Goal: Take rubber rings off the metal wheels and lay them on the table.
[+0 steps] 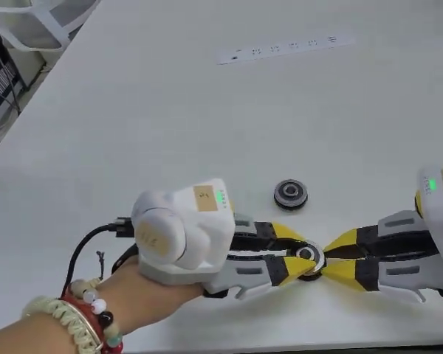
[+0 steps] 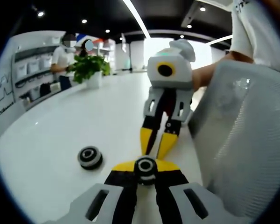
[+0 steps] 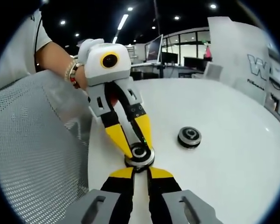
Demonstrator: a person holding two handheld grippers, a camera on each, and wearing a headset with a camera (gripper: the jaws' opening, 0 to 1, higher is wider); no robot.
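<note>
White table [image 1: 133,110], bare and brightly lit, with an open office behind it. My left gripper [image 1: 305,257] comes in from the left and my right gripper [image 1: 325,258] from the right. They meet tip to tip near the table's front edge, their long bodies in one straight line. Between the tips lies a wheel [image 1: 308,257], flat on the table with its axle hole facing up. The left jaws are clenched on it, one yellow tip on each side of its rim. The right jaws are drawn almost together and nip the edge facing them, where the black ring [image 3: 150,157] sits; whether they have the rubber alone or the metal too, I cannot tell. So the wheel is straight ahead of both grippers. I judge the coming move to be a pull of the right gripper back along its own length while the left pins the wheel. A second wheel [image 1: 290,193], its black ring in place, lies flat beyond the first, apart from it and a little nearer the left gripper. A power strip [image 1: 284,48] lies far across the table. The left gripper view shows its tips straddling the wheel, the right gripper view shows how narrow its own gap is, and the head view shows the two grippers in line
</note>
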